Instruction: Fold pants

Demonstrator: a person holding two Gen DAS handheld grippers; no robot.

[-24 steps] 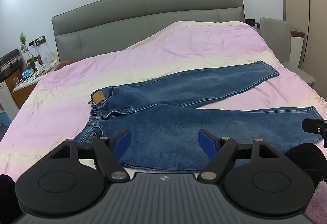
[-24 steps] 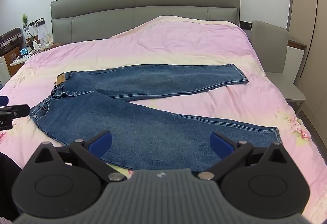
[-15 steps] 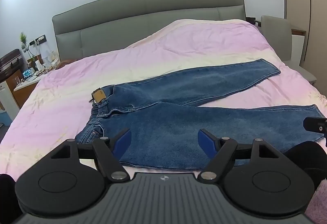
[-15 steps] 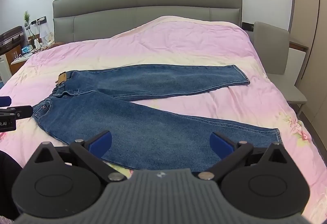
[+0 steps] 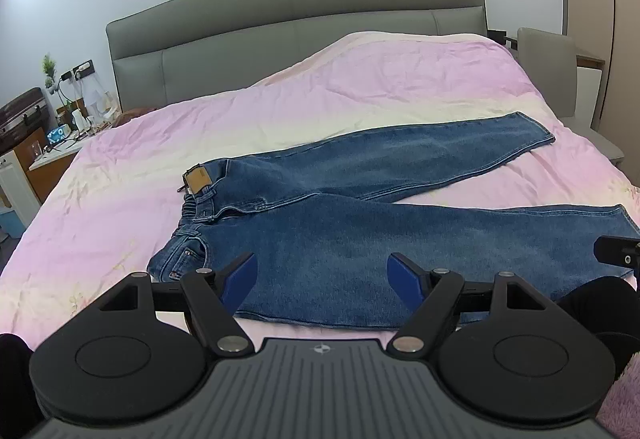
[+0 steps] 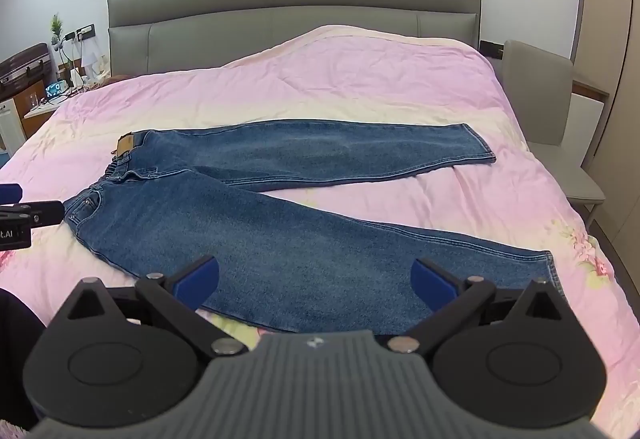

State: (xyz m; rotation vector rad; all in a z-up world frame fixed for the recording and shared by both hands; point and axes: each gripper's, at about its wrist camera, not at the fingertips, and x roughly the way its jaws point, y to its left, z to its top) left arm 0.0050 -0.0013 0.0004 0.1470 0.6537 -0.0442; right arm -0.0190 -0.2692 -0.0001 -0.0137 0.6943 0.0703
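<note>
Left tongs and right tongs both wide open, empty, above the jeans.

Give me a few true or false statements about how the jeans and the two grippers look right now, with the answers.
1. The jeans lie spread on the pink bedcover with the legs apart. True.
2. The left gripper is clamped on the waistband. False: its jaws stand open and hold nothing.
3. The brown patch sits at the waist end, on the left in both views. True.
4. The right gripper holds a leg hem. False: it is open, above the nearer leg.
5. The jeans are already folded in half. False: both legs lie full length.
</note>
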